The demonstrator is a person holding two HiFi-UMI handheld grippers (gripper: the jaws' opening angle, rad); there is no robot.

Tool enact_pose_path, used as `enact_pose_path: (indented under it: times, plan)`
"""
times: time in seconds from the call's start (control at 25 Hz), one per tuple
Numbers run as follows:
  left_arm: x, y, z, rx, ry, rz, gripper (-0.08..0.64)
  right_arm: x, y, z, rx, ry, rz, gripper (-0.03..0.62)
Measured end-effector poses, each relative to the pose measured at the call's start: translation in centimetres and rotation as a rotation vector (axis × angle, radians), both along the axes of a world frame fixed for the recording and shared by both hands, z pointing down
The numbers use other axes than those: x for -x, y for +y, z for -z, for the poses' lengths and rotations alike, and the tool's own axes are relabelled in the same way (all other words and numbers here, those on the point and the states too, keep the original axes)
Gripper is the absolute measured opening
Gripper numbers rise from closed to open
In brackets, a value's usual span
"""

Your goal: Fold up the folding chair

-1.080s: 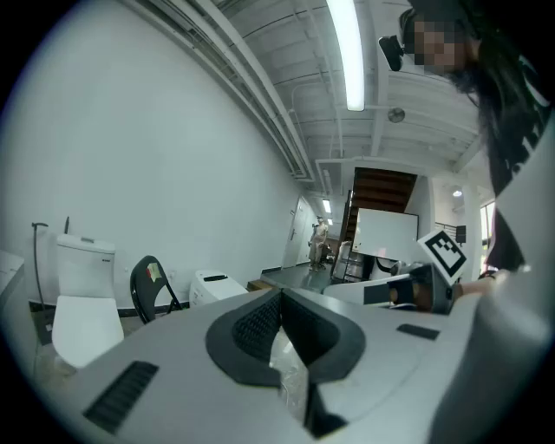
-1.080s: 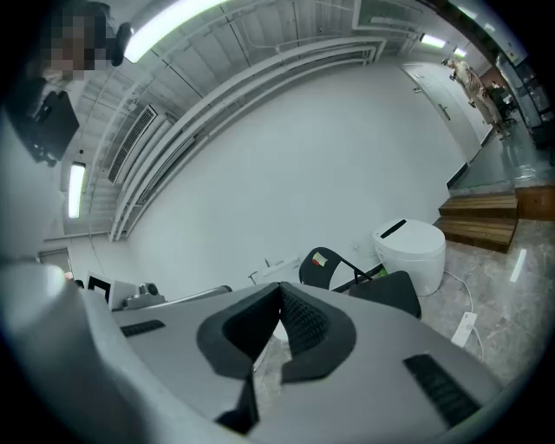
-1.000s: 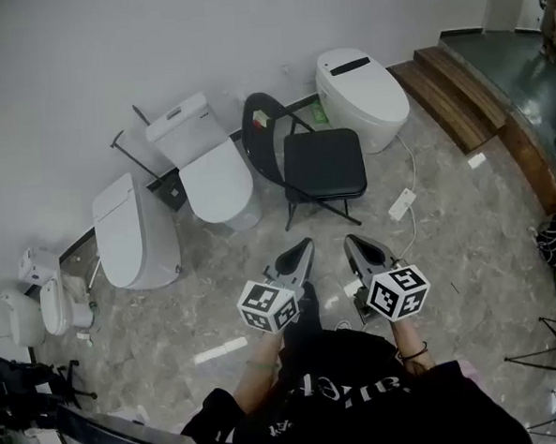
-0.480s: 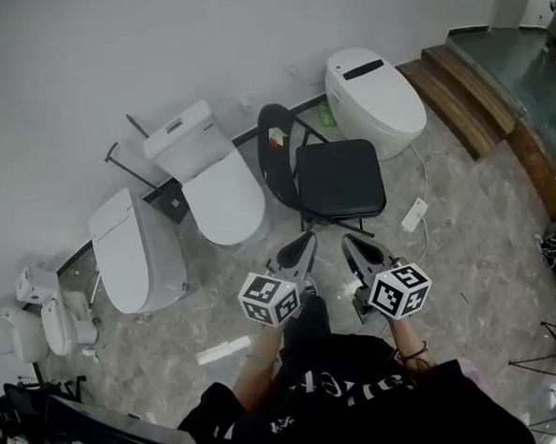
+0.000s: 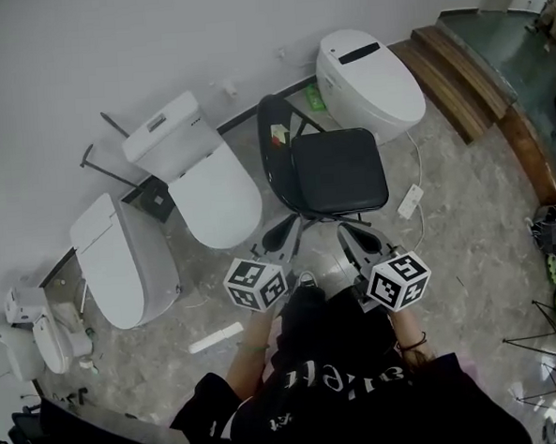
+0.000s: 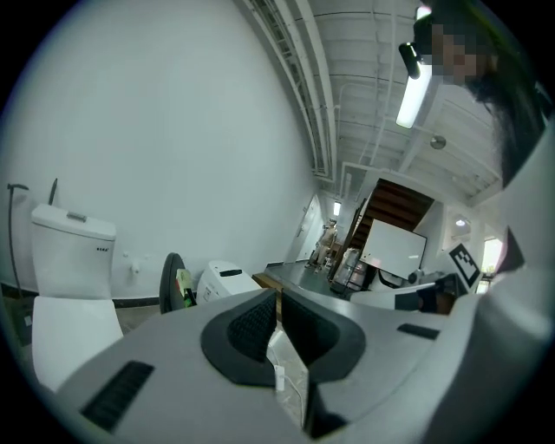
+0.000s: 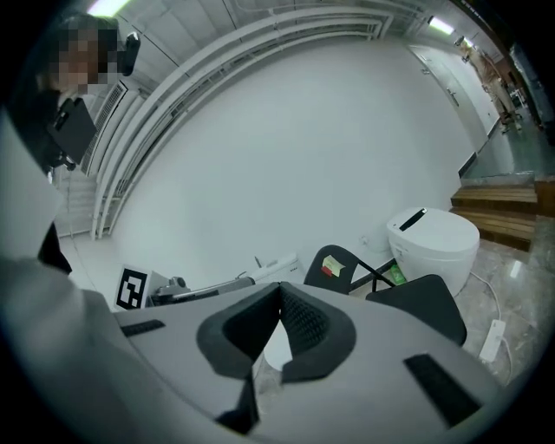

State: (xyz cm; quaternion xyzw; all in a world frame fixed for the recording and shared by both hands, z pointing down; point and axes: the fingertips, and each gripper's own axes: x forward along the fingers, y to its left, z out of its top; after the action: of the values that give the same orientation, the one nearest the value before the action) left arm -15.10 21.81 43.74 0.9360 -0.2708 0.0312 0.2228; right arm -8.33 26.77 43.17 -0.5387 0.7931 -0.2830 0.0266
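Folding chair (image 5: 339,170), still unfolded; left hand-held gripper (image 5: 284,235) and right hand-held gripper (image 5: 349,238), both closed and empty, near its front edge, apparently positioned to start folding.

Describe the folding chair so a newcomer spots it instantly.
Along the white wall, the folding chair stands unfolded between the tank toilet and the rounded tankless toilet. Unlike its white neighbours, it is black, with a padded square seat and thin metal legs.
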Motion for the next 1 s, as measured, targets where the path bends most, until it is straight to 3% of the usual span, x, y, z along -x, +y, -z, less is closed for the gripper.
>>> enact_pose_path:
  times: [0.32, 0.56, 0.84, 1.0]
  plan:
    - [-0.4, -4.0, -2.2, 0.055, -0.011, 0.002, 0.003, -3.0, -3.0, -1.4, 0.060, 0.006, -0.068, 0.012]
    - [-0.3, -8.7, -3.3, 0.090, -0.028, 0.069, 0.009, -5.4, -7.0, -2.0, 0.071, -0.036, -0.066, 0.012]
    - [-0.8, -16.0, -6.0, 0.146, -0.071, 0.176, 0.055, -10.5, -12.6, -4.7, 0.114, -0.027, -0.038, 0.012]
    - [-1.0, -20.5, -8.1, 0.192, -0.123, 0.228, 0.144, -13.7, -15.1, -7.0, 0.166, -0.032, -0.006, 0.013]
